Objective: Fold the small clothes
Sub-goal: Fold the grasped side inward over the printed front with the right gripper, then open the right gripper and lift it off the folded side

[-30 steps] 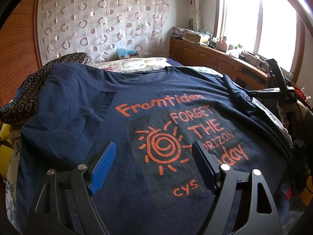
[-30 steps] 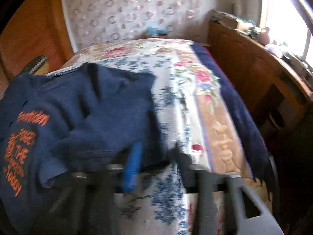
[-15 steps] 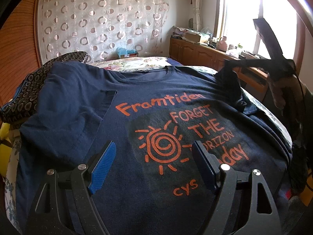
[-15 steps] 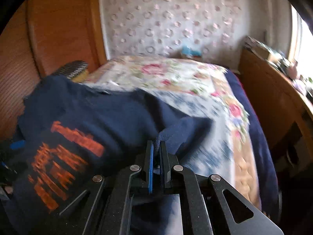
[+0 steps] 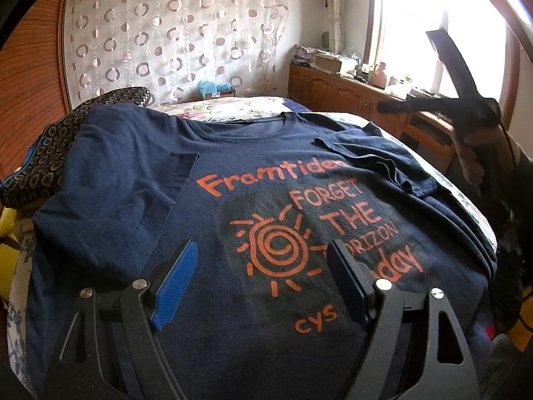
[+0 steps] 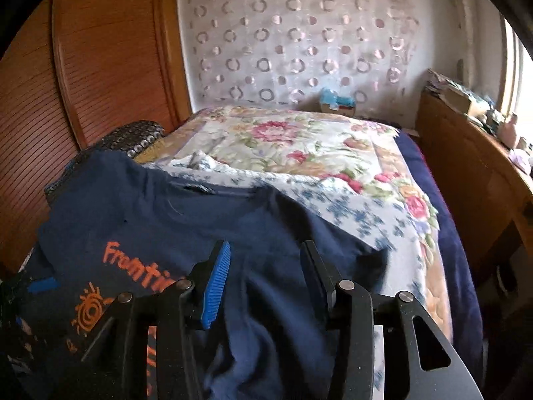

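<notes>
Claws first: the right claw (image 6: 263, 280) is opening, its pads apart with the dark cloth lying loose beneath and between them but pressed by neither, so it grips nothing. The left claw (image 5: 263, 286) hangs released, wide apart, over the lower front of the T-shirt (image 5: 233, 200), touching nothing that can be seen.

The navy T-shirt lies face up on the bed (image 6: 299, 140), orange print showing, collar toward the far end. Its right sleeve (image 5: 376, 160) is turned in over the chest, just beside the top line of lettering; the left sleeve (image 5: 110, 206) also appears to be folded inward. A patterned cushion (image 5: 50, 153) sits at the shirt's far left edge.

Judging by its drape and wrinkles, the shirt is light, soft knit that will sag and bunch wherever it is unsupported, and it should not slip from the ribbed pads. Good places to pinch are likely the hem corners or the folded side edges, taking all layers together.
</notes>
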Available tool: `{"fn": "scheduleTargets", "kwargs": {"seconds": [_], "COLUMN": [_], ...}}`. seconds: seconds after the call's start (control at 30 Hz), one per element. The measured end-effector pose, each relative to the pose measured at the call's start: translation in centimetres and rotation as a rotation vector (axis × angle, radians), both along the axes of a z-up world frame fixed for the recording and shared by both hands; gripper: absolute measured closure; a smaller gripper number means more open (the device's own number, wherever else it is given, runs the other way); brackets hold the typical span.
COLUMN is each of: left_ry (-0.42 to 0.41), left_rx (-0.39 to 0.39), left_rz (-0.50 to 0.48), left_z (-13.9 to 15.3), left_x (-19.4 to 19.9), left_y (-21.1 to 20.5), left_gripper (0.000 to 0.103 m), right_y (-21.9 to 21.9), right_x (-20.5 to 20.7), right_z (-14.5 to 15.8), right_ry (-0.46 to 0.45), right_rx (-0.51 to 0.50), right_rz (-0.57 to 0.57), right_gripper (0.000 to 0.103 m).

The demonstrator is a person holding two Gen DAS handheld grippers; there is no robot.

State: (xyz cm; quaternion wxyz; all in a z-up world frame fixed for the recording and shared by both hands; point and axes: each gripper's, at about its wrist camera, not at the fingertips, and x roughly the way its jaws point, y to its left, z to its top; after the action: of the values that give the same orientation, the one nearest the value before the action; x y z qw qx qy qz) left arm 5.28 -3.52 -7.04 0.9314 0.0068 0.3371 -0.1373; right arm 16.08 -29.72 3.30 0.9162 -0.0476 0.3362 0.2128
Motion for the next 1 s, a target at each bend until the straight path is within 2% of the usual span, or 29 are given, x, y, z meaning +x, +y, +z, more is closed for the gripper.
{"fn": "scheduleTargets", "kwargs": {"seconds": [0.33, 0.47, 0.67, 1.0], "left_ry": [0.003, 0.003, 0.004, 0.008], "left_rx": [0.001, 0.003, 0.001, -0.004], "left_rz": [0.001, 0.001, 0.001, 0.001], "left_z": [0.0, 0.1, 0.1, 0.1], "left_x": [0.0, 0.0, 0.1, 0.0], "left_y": [0.1, 0.1, 0.1, 0.1], "left_gripper": [0.023, 0.023, 0.023, 0.022], "right_y": [2.0, 3.1, 3.0, 0.1], "right_x": [-5.7, -7.0, -7.7, -10.7], "right_z": [-4.3, -5.3, -6.0, -5.0], "right_ry": [0.087, 0.102, 0.101, 0.096], "right_rx": [-0.06, -0.076, -0.115, -0.089], "right_rz": [0.103, 0.142, 0.16, 0.183], "right_gripper": [0.059, 0.066, 0.095, 0.097]}}
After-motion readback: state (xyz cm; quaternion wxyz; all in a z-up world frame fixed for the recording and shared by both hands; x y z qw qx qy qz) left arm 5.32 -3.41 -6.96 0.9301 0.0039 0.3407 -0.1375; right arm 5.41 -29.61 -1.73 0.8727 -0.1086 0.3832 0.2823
